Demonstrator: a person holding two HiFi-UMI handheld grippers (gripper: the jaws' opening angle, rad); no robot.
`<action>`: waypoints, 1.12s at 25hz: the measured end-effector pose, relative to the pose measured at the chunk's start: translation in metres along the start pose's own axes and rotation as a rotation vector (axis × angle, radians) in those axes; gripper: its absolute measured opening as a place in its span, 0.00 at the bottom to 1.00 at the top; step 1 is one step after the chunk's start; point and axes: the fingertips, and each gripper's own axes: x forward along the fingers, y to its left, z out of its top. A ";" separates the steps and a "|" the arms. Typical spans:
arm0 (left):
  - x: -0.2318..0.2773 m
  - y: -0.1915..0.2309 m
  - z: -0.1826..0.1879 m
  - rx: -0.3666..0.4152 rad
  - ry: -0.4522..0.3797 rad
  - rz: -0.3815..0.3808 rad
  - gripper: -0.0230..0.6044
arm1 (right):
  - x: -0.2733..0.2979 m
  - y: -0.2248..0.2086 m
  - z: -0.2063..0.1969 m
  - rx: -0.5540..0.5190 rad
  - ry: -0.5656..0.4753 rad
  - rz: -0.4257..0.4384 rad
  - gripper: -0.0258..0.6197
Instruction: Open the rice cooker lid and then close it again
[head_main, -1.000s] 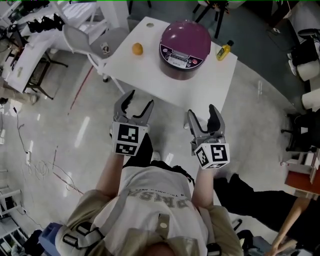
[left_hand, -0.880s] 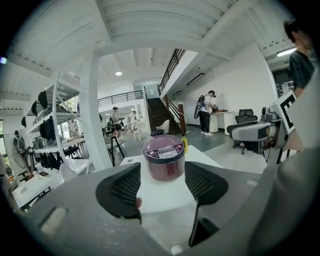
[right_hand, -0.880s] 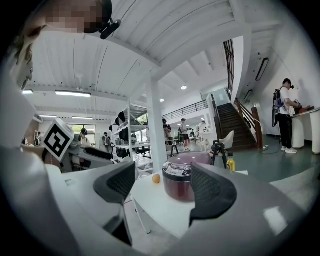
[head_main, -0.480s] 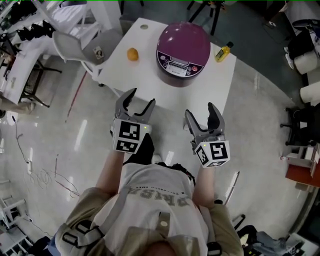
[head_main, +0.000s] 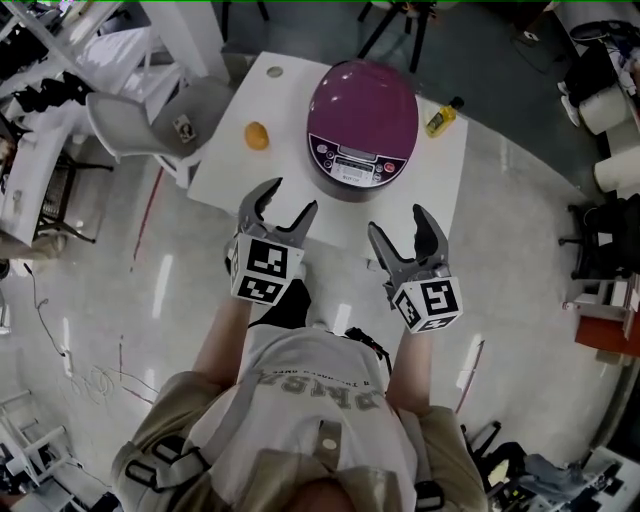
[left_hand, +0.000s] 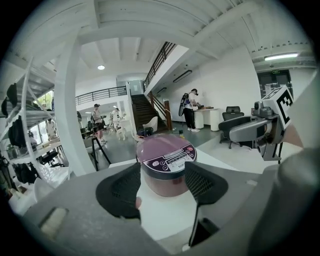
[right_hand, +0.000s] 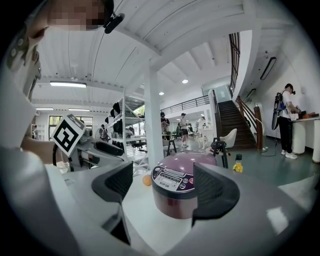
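Approach under way. Compared with a second back, the tabletop (head_main: 441, 172) and the rice cooker (head_main: 361, 125) sit nearer both tongs; the person is closing in.

Left tongs (head_main: 290, 197): spread, nothing between them. Right tongs (head_main: 398, 222): spread wide, jaws have just been opening further, also empty. Likely readying for the lid.

Cooker stands ahead of both tongs, roughly on the line between them, well apart from either. Lid down, control panel facing the tongs. No contact yet, so the opening step has not begun.

Small orange fruit (head_main: 257, 135) ahead and to the left of the left tongs. Yellow bottle (head_main: 439, 119) beyond the right tongs, past the cooker's far side.

Hard to make out: panel print and buttons too small to read; cannot tell where the lid release is. Hinge side at the cooker's back faces away from both gripper views. The tabletop's near edge is partly covered by the tongs in the head view.
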 end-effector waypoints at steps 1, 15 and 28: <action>0.006 0.005 0.001 0.004 0.005 -0.011 0.50 | 0.007 -0.001 0.001 0.001 0.005 -0.001 0.58; 0.076 0.041 0.002 0.124 0.062 -0.220 0.56 | 0.087 -0.005 0.001 -0.058 0.108 0.027 0.60; 0.107 0.014 -0.005 0.394 0.132 -0.460 0.58 | 0.120 0.001 -0.025 -0.204 0.319 0.135 0.62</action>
